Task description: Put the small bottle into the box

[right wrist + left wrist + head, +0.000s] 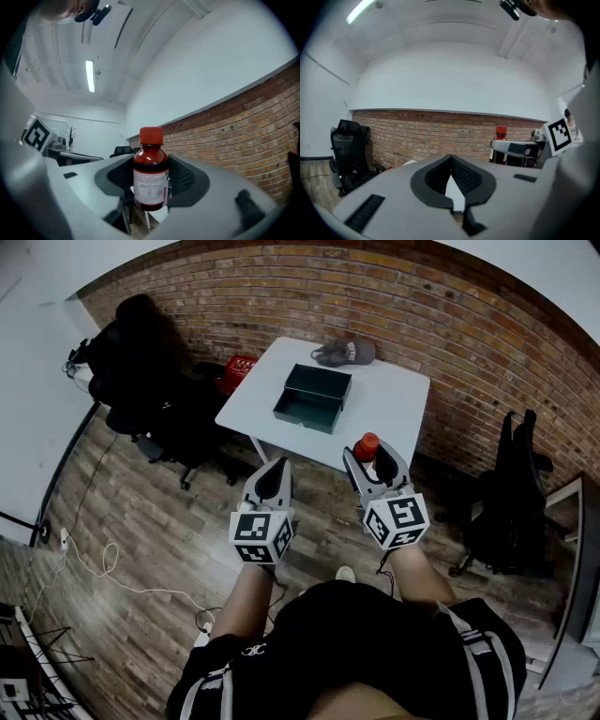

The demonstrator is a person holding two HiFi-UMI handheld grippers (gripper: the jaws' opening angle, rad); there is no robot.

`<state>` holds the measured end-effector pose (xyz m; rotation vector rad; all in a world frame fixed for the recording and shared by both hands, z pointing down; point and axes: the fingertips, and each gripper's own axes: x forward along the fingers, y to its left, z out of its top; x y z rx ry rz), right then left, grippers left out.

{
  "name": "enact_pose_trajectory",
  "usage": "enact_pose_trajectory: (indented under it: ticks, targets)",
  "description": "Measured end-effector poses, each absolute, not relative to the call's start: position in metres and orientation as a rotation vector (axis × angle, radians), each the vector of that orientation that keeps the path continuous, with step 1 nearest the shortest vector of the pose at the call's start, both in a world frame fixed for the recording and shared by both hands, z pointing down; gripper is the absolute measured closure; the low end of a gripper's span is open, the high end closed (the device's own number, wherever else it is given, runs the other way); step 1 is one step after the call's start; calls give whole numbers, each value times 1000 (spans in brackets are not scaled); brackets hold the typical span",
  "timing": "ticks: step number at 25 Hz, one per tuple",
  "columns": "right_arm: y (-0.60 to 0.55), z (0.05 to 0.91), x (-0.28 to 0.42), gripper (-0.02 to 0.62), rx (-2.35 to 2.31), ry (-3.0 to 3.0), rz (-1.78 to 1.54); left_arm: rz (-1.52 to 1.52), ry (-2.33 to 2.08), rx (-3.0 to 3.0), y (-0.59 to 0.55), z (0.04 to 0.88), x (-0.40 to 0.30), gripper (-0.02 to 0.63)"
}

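A small brown bottle (367, 446) with a red cap and a white label stands upright between the jaws of my right gripper (373, 457), which is shut on it. In the right gripper view the bottle (151, 174) fills the middle, with the dark pads (185, 176) against its sides. It hangs just short of the near right edge of the white table (398, 395). The dark green open box (313, 397) sits on the table's middle, farther away and to the left. My left gripper (277, 467) is shut and holds nothing, in front of the table's near edge.
A grey cap (345, 352) lies at the table's far edge. Black office chairs stand at the left (141, 371) and right (511, 493). A red crate (236, 371) sits on the floor by the brick wall, and cables run over the wooden floor at the left.
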<state>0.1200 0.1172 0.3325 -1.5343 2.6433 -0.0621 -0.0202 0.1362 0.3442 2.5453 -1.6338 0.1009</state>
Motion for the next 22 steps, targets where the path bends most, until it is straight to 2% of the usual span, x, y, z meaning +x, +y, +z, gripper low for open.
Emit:
enact_pose_trajectory:
  ticks: [22]
  targets:
    - [99,328,133,373,-1504,2614,-72,136,-1641,2561,116,344,-6,594]
